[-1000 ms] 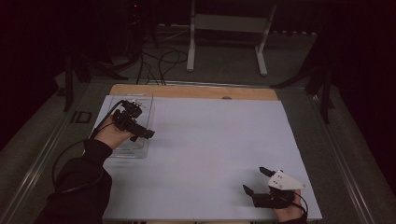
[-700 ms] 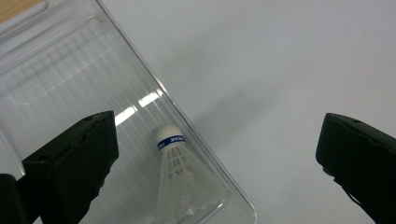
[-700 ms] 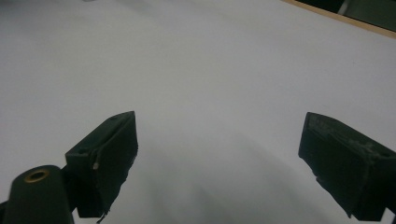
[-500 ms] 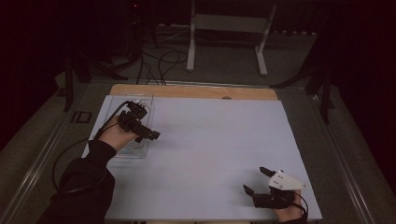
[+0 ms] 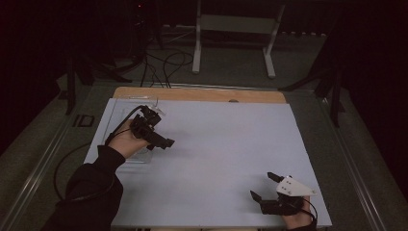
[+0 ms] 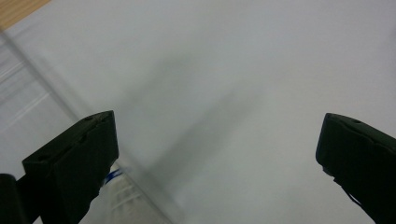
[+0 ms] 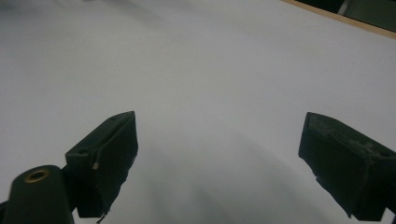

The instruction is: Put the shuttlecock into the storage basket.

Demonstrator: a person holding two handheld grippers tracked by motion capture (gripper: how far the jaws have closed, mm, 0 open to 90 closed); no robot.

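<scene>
A clear plastic container [image 5: 137, 158] lies at the left side of the white sheet [image 5: 226, 139]. My left gripper [image 5: 161, 130] hovers over the container's right edge, pointing right. In the left gripper view my left gripper [image 6: 217, 130] is open, jaws wide apart with nothing between them. The container's clear wall [image 6: 51, 98] runs blurred along the left, with a small blue-and-white thing [image 6: 112, 175] beside the left jaw. My right gripper [image 5: 262, 185] rests near the sheet's front right corner. In the right gripper view my right gripper [image 7: 219, 130] is open over bare white sheet [image 7: 210, 70].
The white sheet covers most of the table, with a wooden strip [image 5: 202, 94] along the far edge. Beyond the table stand a white frame [image 5: 233, 29] and loose cables [image 5: 163, 62] on the dark floor. A cable [image 5: 62, 168] trails from the left arm.
My left gripper has shifted a little to the right, from over the container toward its right edge. The right gripper has stayed put.
</scene>
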